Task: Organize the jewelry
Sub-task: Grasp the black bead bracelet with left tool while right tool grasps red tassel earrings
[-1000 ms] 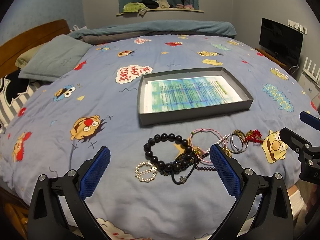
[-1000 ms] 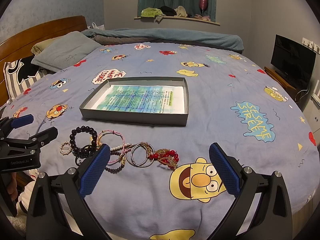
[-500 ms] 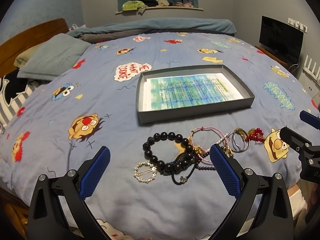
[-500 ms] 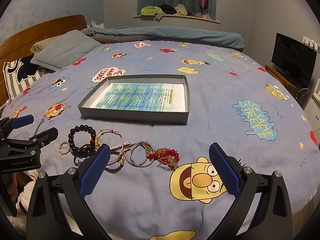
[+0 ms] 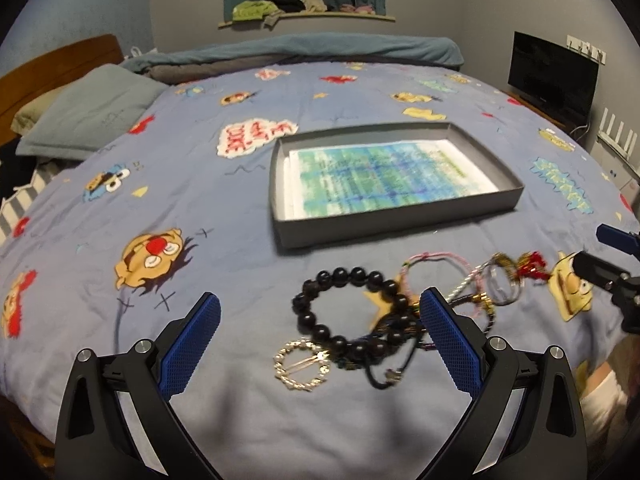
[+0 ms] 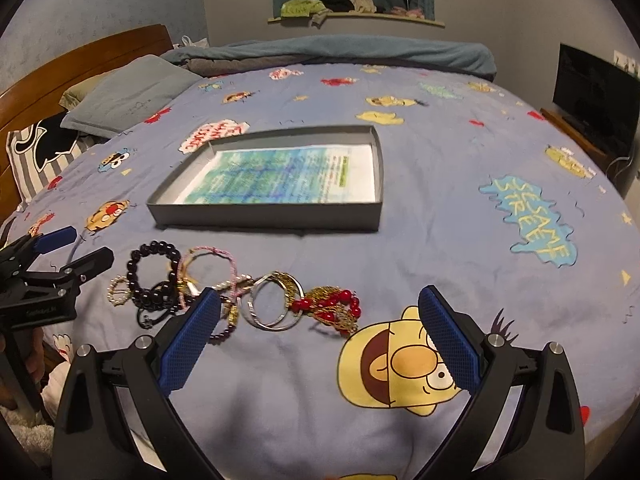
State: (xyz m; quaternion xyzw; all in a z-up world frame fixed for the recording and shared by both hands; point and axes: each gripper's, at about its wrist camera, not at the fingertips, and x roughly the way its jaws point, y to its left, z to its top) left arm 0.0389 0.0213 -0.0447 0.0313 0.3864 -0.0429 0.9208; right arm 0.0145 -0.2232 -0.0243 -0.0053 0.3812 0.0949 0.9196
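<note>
1. The jewelry lies in one loose, overlapping heap on the bed's blue cartoon-print cover (image 5: 100, 208), just in front of the grey tray (image 5: 400, 222) and apart from it; nothing is in the tray yet except a printed sheet lining its floor.
2. The black bead bracelet (image 5: 344, 312) looks like the heaviest piece: hard round beads, likely slick, on what is probably a stretchy cord. I judge a pinch across the strand at its bare far arc is safest, since its near arc is tangled with dark cords.
3. The gold round brooch (image 5: 303, 365) is stiff, flat and light. It touches the bracelet's near edge; its rim is the place to grip.
4. The pink cord bracelet (image 6: 212, 268) is soft and limp and will droop; any free stretch will do.
5. The silver bangles (image 6: 274, 304) are rigid, thin and smooth, so they may slip; clamp across the rims.
6. The red-bead and gold chain piece (image 6: 334, 306) is floppy and delicate and could snag its neighbours.
7. Count: one black bead bracelet, one brooch, one pink cord bracelet, two or three bangles (blur prevents certainty), one red-and-gold piece, plus a pearl strand and dark cords too tangled to number. One tray.
8. The left claw (image 5: 320, 346) hovers over the black bracelet and brooch, spread wide, gripping nothing.
9. The right claw (image 6: 320, 338) hangs over the bed cover just right of the red piece, likewise wide apart and empty.
</note>
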